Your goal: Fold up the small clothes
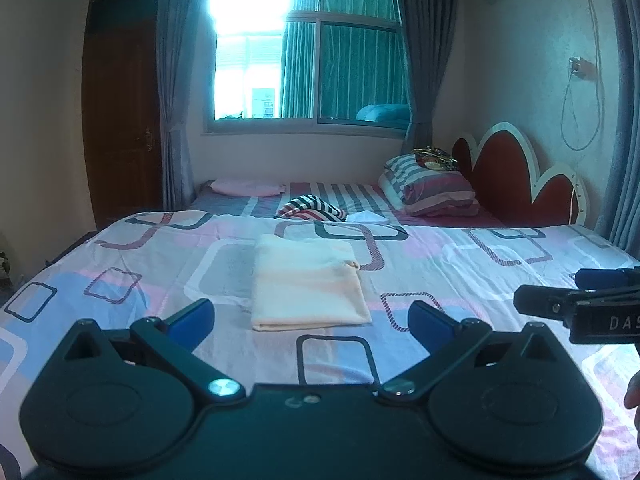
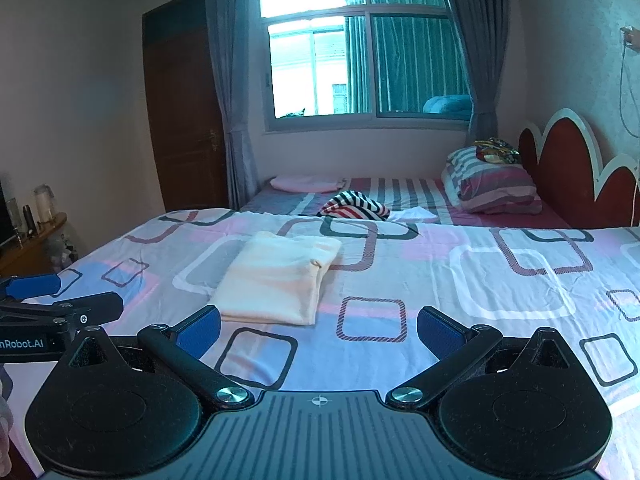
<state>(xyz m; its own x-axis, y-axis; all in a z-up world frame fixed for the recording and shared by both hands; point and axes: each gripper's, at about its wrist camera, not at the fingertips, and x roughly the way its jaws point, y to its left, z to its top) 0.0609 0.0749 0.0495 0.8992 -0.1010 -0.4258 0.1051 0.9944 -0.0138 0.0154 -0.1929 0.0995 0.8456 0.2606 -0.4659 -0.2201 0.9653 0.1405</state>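
Note:
A cream garment (image 1: 306, 284) lies folded into a flat rectangle on the patterned bedsheet (image 1: 460, 264); it also shows in the right wrist view (image 2: 280, 276). My left gripper (image 1: 310, 326) is open and empty, held just short of the garment's near edge. My right gripper (image 2: 318, 332) is open and empty, to the right of the garment and short of it. The right gripper's fingers (image 1: 560, 300) reach in at the right edge of the left wrist view. The left gripper's fingers (image 2: 60, 300) show at the left edge of the right wrist view.
A striped crumpled garment (image 1: 314, 207) and a white cloth (image 1: 366, 217) lie at the sheet's far edge. Striped pillows (image 1: 432, 188) sit by the red headboard (image 1: 516, 176). A pink cushion (image 1: 246, 187) lies under the window. A wooden shelf with bottles (image 2: 32, 232) stands at left.

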